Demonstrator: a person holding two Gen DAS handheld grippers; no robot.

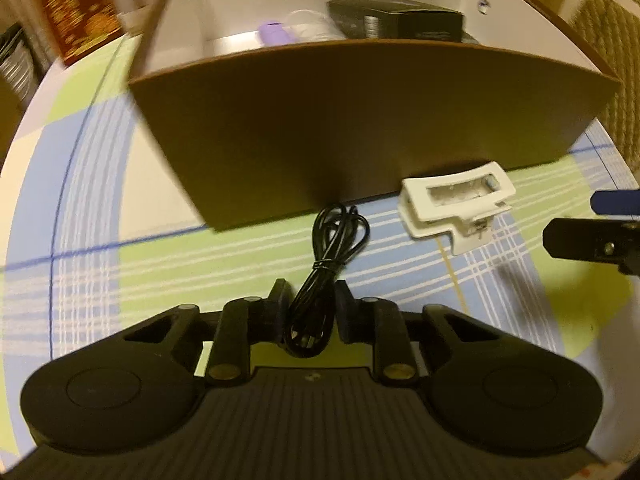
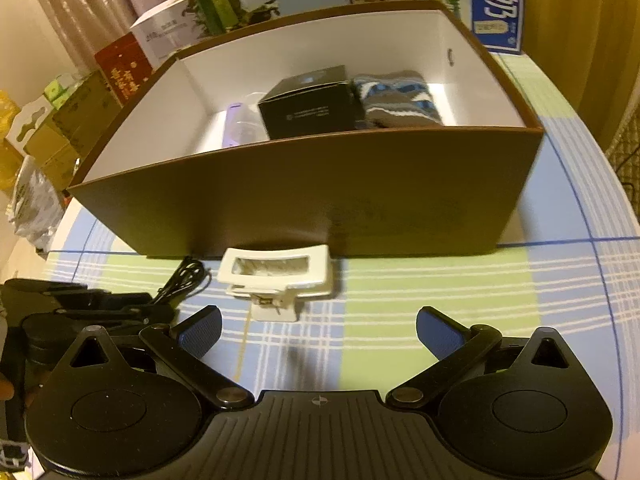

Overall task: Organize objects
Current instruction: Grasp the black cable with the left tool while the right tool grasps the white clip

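Note:
A coiled black cable [image 1: 328,256] lies between the fingers of my left gripper [image 1: 312,304], which is shut on it just in front of the brown box [image 1: 360,120]. To the cable's right, a white clip [image 1: 454,208] rests on the cloth against the box wall. In the right wrist view my right gripper [image 2: 320,332] stands open just short of the white clip [image 2: 276,276], nothing between its blue pads [image 2: 438,332]. The cable [image 2: 186,280] and the left gripper [image 2: 156,306] show at the left. Inside the box [image 2: 320,192] sit a black carton [image 2: 308,104], patterned socks [image 2: 396,100] and a purple item [image 2: 236,124].
A checked green, blue and white tablecloth [image 2: 400,300] covers the round table. Behind the box stand milk cartons [image 2: 496,4], a red box [image 2: 124,68] and cardboard boxes [image 2: 68,128]. The table edge curves close on the right [image 2: 624,200].

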